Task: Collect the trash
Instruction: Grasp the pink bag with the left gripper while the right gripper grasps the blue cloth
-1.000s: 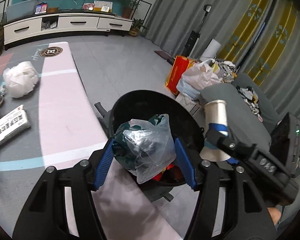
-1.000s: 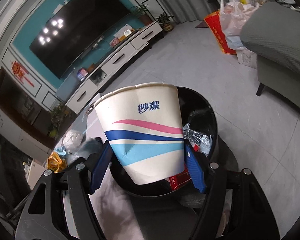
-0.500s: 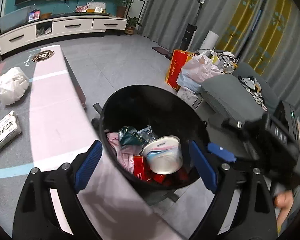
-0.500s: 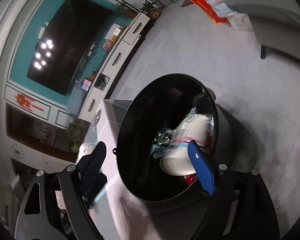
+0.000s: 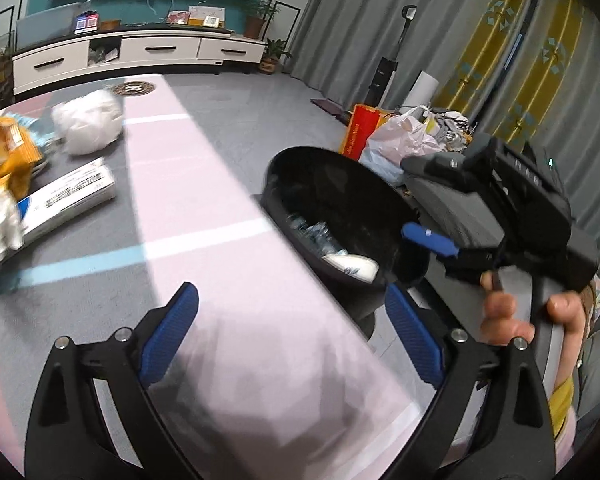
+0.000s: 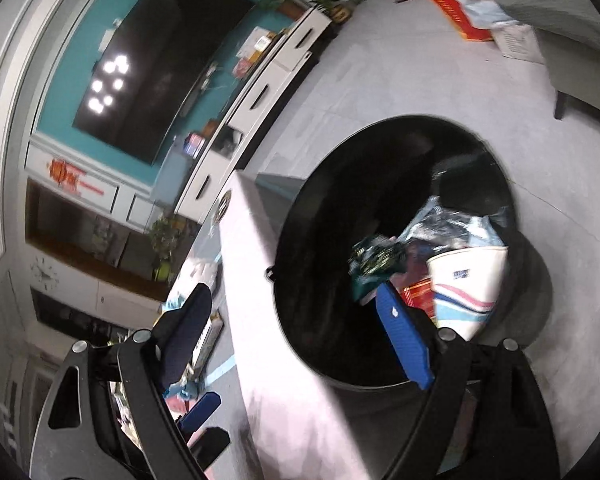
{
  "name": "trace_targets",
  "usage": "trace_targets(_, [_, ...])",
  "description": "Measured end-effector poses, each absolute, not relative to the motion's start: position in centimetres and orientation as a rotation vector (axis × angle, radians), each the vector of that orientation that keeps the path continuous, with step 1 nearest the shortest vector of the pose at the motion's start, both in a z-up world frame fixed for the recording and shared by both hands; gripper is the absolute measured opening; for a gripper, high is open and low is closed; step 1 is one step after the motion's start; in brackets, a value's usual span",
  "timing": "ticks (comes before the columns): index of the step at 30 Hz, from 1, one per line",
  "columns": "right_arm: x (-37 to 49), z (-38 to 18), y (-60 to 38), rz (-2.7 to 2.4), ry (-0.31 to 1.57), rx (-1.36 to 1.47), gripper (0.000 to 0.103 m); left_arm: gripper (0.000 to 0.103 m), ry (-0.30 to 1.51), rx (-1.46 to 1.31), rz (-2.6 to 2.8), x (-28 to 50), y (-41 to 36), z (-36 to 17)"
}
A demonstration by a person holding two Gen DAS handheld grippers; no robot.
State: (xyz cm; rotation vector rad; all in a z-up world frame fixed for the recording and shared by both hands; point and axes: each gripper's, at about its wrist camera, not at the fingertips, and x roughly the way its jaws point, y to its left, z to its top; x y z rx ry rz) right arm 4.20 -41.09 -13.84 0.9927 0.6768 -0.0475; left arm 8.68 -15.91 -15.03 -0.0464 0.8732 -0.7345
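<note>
A black round bin (image 5: pixel 340 184) stands beside the table's right edge; it also shows in the right wrist view (image 6: pixel 312 280). Inside lie a white paper cup (image 6: pixel 466 288) with pink and blue stripes, a crumpled plastic bag (image 6: pixel 452 224) and red wrappers. My left gripper (image 5: pixel 296 336) is open and empty above the pink table (image 5: pixel 228 264). My right gripper (image 6: pixel 300 328) is open and empty over the bin's near rim; it shows in the left wrist view (image 5: pixel 428 236) too. On the table's left lie a white crumpled bag (image 5: pixel 90 122), a white box (image 5: pixel 64 200) and an orange packet (image 5: pixel 8 152).
A grey sofa (image 5: pixel 452 196) stands right of the bin. Behind it are a red bag (image 5: pixel 360 132) and a pale plastic bag (image 5: pixel 400 140). A white TV cabinet (image 5: pixel 132 56) lines the far wall.
Both grippers opened and dropped the plastic bag and the paper cup into the bin. My left gripper has since swung left, back over the table.
</note>
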Motion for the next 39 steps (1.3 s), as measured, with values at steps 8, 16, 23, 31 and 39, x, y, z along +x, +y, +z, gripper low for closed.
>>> trace_targets(8, [7.0, -13.2, -36.0, 0.049, 0.738, 0.894, 0.083, 0.094, 0.842, -0.077, -0.645, 9.2, -9.4, -14.1])
trace_targets(16, [10.1, -13.1, -29.8, 0.186, 0.802, 0.826, 0.083, 0.094, 0.74, -0.109, -0.421, 10.6, -0.2, -12.0])
trace_targets(23, [11.7, -12.6, -22.8, 0.343, 0.858, 0.664, 0.083, 0.096, 0.723, -0.299, -0.213, 12.6, 9.1, -11.5])
trace_targets(31, [12.3, -12.6, -17.9, 0.422, 0.83, 0.646, 0.083, 0.096, 0.802, -0.406, -0.189, 14.2, 11.2, -14.3])
trace_targets(39, [14.1, -13.4, -14.5, 0.394, 0.846, 0.644, 0.083, 0.088, 0.814, -0.407, -0.129, 16.2, 10.9, -16.0])
